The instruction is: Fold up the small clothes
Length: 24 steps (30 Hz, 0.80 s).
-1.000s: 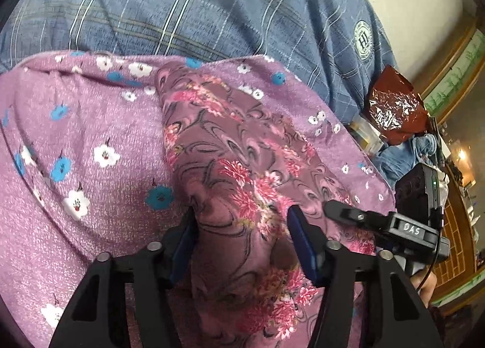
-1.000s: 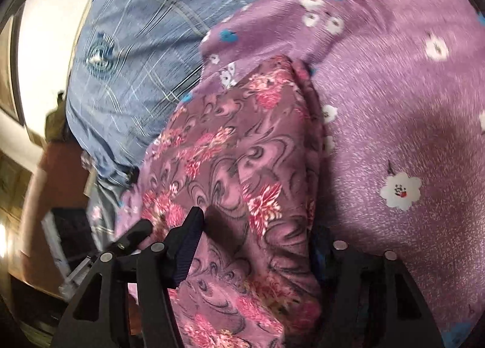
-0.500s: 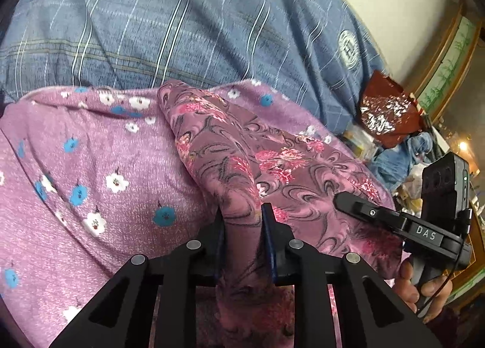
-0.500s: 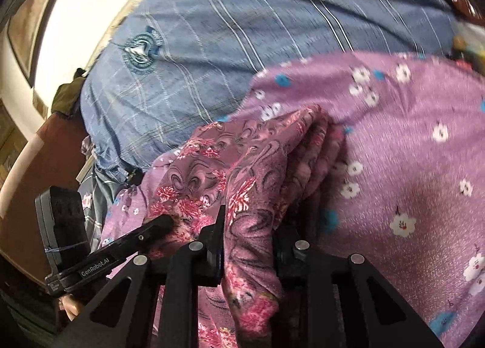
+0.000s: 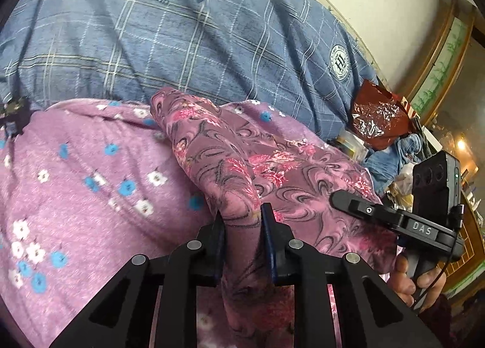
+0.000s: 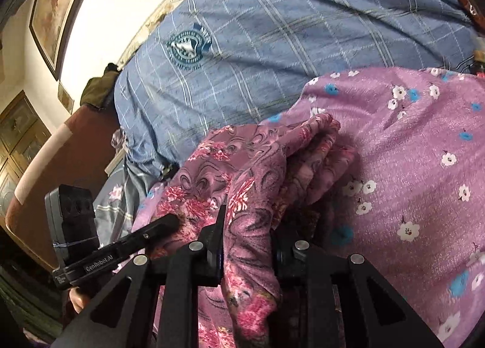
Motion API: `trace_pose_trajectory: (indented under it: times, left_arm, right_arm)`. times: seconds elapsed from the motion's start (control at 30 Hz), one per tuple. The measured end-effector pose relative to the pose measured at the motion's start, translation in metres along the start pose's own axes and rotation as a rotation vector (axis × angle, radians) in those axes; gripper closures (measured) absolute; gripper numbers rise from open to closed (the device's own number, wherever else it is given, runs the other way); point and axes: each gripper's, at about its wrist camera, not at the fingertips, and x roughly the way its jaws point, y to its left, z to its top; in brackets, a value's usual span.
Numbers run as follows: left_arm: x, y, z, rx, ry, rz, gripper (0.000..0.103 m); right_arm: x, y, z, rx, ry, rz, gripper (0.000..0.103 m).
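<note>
A small mauve garment with pink flowers and dark swirls point(image 5: 230, 163) lies bunched on a purple blanket. My left gripper point(image 5: 241, 214) is shut on one gathered edge of it. My right gripper point(image 6: 248, 217) is shut on another gathered edge of the same garment point(image 6: 257, 166). The cloth hangs stretched between the two grippers. The right gripper shows at the right of the left wrist view point(image 5: 394, 217). The left gripper shows at the lower left of the right wrist view point(image 6: 121, 244).
A purple blanket with white and blue flowers point(image 5: 75, 184) point(image 6: 424, 166) lies under the garment. Behind it is a blue plaid cover with round crests point(image 5: 182, 29) point(image 6: 272, 29). A red foil bag point(image 5: 376, 117) and clutter sit at the far right.
Both grippers closed from open onto the garment's edges, then lifted and pulled back with it. More of the blue plaid cover now shows behind.
</note>
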Motion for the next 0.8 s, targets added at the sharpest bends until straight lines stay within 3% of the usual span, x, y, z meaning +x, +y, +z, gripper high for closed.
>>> trace_pose_trajectory:
  times: [0.1,0.2,0.3,0.4,0.43,0.5,0.6,0.67,0.73,0.77,0.8]
  left_arm:
    - [0.001,0.008,-0.007,0.008,0.033,0.049,0.083]
    - [0.02,0.025,-0.016,-0.049,0.123,0.081,0.081]
    - [0.022,0.036,-0.015,-0.113,0.139,0.054,0.077]
    - [0.016,0.036,-0.013,-0.136,0.115,0.031,0.077]
    - [0.015,0.037,-0.014,-0.137,0.114,0.034,0.076]
    - [0.014,0.035,-0.015,-0.139,0.108,0.037,0.074]
    - [0.018,0.039,-0.014,-0.164,0.098,0.023,0.07]
    - [0.022,0.042,-0.016,-0.179,0.103,0.016,0.068]
    - [0.032,0.043,-0.016,-0.169,0.112,0.025,0.069]
    - [0.034,0.044,-0.016,-0.168,0.111,0.029,0.07]
    - [0.036,0.045,-0.013,-0.172,0.107,0.026,0.076]
  right_arm:
    - [0.018,-0.007,-0.004,0.023,0.079,-0.055,0.071]
    - [0.031,-0.028,-0.004,0.104,0.151,-0.113,0.065]
    - [0.014,-0.042,0.008,0.134,0.062,-0.143,0.061]
    - [-0.002,-0.056,0.014,0.186,-0.025,-0.087,0.047]
    - [-0.002,-0.06,0.014,0.205,-0.033,-0.072,0.046]
    - [0.008,-0.063,0.017,0.215,-0.026,-0.061,0.046]
    - [0.036,-0.069,0.019,0.214,0.022,-0.122,0.046]
    - [0.056,-0.08,0.014,0.278,0.079,-0.07,0.046]
    - [0.068,-0.08,0.008,0.285,0.115,-0.051,0.052]
    - [0.068,-0.076,0.008,0.263,0.111,-0.051,0.074]
    - [0.066,-0.069,0.008,0.233,0.099,-0.05,0.085]
